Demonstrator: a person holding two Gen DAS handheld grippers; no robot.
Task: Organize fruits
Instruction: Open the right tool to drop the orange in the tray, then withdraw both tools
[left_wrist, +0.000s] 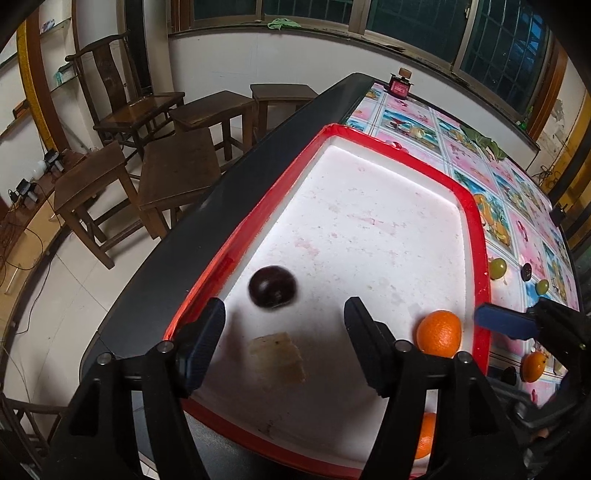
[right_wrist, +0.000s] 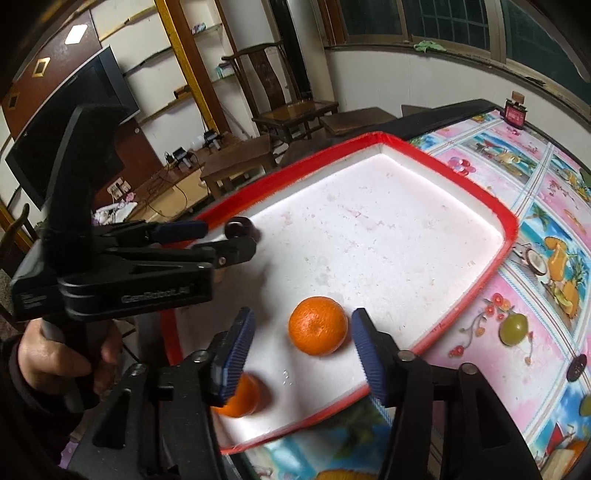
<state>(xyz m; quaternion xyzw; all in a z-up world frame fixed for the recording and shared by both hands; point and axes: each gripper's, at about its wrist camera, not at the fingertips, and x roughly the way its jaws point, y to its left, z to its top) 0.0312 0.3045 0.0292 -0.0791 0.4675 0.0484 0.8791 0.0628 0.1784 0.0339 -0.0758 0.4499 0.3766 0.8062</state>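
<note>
A white foam tray with a red rim (left_wrist: 480, 236) (right_wrist: 506, 236) lies on the flowered tablecloth. My left gripper (left_wrist: 284, 314) is open above the tray's left side; a dark plum (left_wrist: 272, 286) lies just beyond its fingertips, blurred, and shows in the right wrist view (right_wrist: 239, 228). My right gripper (right_wrist: 303, 332) is open over the tray's near corner, with an orange (right_wrist: 318, 325) (left_wrist: 439, 333) between its fingers on the tray floor. A second orange (right_wrist: 240, 397) (left_wrist: 424, 435) lies in the tray behind the left finger (right_wrist: 236, 354). The left gripper (right_wrist: 207, 243) also shows in the right wrist view.
On the cloth right of the tray lie a green fruit (left_wrist: 497, 268) (right_wrist: 513, 328), a smaller green one (left_wrist: 542, 286), a dark fruit (left_wrist: 526, 272) (right_wrist: 576, 367) and another orange (left_wrist: 533, 366). Wooden stools (left_wrist: 177, 177) stand beyond the table's black edge (left_wrist: 207, 221).
</note>
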